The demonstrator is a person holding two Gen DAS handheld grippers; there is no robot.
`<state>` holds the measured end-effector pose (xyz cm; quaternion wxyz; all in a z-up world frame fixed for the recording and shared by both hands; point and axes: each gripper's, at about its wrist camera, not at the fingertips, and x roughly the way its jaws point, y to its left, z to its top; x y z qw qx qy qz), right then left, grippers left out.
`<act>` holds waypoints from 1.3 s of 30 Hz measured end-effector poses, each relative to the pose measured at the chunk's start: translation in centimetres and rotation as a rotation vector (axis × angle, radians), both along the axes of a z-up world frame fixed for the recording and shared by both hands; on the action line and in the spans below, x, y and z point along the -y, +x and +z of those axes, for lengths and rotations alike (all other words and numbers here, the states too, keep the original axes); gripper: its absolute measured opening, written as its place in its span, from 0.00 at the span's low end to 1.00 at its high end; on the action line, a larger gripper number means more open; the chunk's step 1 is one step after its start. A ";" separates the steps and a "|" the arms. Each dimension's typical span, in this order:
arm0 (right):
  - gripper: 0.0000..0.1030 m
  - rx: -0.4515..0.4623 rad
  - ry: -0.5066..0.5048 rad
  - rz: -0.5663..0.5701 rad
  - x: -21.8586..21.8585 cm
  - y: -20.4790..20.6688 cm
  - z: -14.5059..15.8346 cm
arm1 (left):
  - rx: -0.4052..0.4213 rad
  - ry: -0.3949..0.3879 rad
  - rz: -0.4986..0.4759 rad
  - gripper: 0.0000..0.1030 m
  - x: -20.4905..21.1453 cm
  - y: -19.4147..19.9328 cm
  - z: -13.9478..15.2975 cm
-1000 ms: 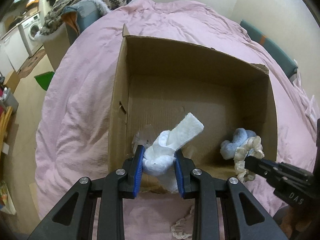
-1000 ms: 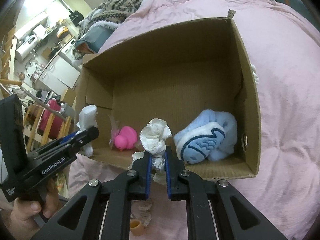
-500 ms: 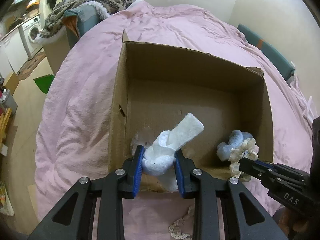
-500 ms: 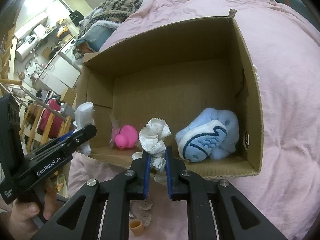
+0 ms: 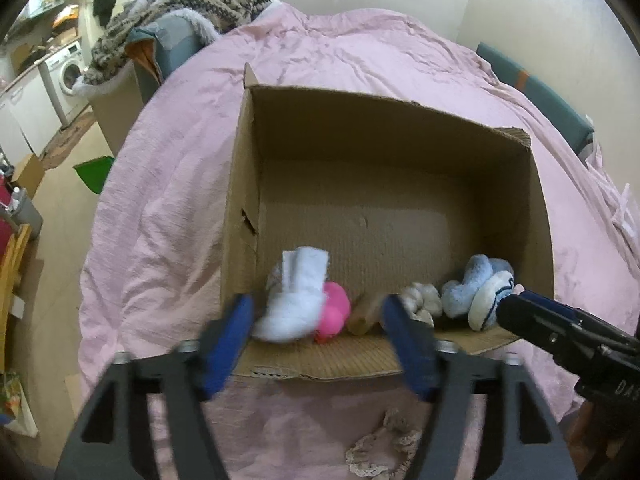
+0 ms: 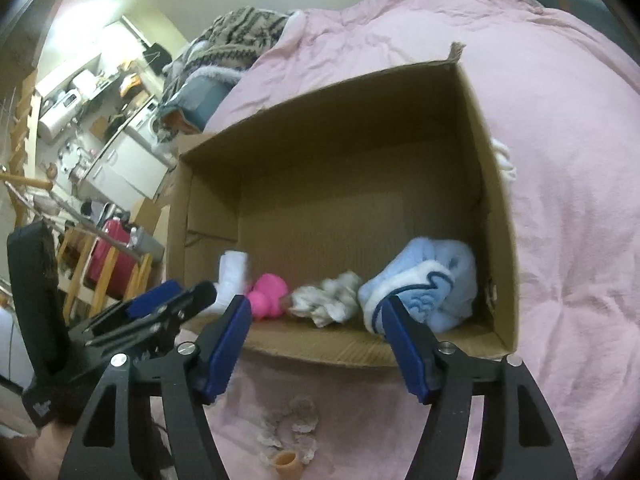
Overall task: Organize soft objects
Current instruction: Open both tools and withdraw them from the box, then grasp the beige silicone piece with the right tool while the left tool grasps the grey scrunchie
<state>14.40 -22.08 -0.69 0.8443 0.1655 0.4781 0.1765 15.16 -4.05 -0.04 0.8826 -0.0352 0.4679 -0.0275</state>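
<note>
Where it lies, white sock (image 5: pixel 294 300) looks folded (fluffy), touching pink toy (image 5: pixel 334 312).

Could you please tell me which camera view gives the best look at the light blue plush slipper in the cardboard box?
The right wrist view: the light blue plush slipper lies large and near there, its trim visible, only its lower edge behind a gripper finger. In the left wrist view the slipper is smaller, at the cardboard box's corner, partly behind the right gripper.

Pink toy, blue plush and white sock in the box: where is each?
pink toy (image 6: pixel 267 294), right wrist view, round body.
blue plush (image 6: pixel 432 280), right wrist view, blue top.
white sock (image 5: pixel 296 300), left wrist view, folded middle.
</note>
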 end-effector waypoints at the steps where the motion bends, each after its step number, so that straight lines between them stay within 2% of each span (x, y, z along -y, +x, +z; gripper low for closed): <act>1: 0.70 -0.001 0.003 -0.007 0.2 0.0 0.0 | 0.006 0.000 0.000 0.72 0.0 -0.1 0.1; 19: 0.70 -0.037 0.017 -0.030 0.6 -0.1 0.1 | 0.015 0.022 -0.012 0.72 -0.3 -0.6 0.4; 27: 0.70 -0.049 0.011 -0.034 1.0 -1.6 0.4 | 0.014 -0.010 0.021 0.72 -1.8 -2.1 1.4; 35: 0.70 -0.053 0.006 -0.042 1.8 -3.5 0.8 | 0.038 -0.005 0.039 0.72 -2.3 -4.3 2.2; 39: 0.70 -0.077 0.028 -0.058 2.2 -4.2 0.5 | 0.023 -0.006 0.044 0.72 -2.7 -5.3 2.1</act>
